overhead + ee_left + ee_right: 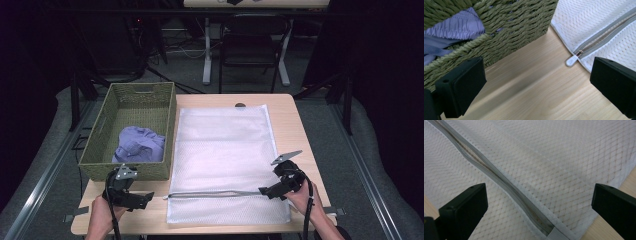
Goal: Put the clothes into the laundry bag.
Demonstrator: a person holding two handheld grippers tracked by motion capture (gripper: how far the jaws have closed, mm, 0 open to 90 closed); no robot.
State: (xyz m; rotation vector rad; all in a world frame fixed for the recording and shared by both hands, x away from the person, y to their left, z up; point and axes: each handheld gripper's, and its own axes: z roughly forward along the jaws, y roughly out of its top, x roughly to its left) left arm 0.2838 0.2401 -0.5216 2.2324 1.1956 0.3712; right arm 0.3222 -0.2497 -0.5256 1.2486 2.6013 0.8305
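We have a white mesh laundry bag [225,155] lying flat on the wooden surface [295,125], with a woven green basket [131,131] just to its left. A purple garment [140,144] lies crumpled in the near part of the basket. The bag's grey zipper [215,193] runs left to right along its near edge, and from the gripper views it looks mostly closed, with the white pull tab [572,60] resting at the bag's near left corner.

Our left gripper [146,199] hovers at the near left, in front of the basket, pointing right toward that corner. Its fingers stand wide apart with nothing between them; in the left gripper view the pull tab lies just ahead, closer to the right finger. Our right gripper [263,191] hangs over the right end of the zipper, fingers also wide and empty, with the zipper's stitched end [554,235] below them.

We judge this to be the start of opening the bag so the garment can go in. The next move likely calls for our right fingers to pin the bag near the zipper's right end, while our left fingers close on the small tab. The tab is thin and lies flat, so the grip needs a low, careful approach.

We can read no brand, label or writing on anything here.
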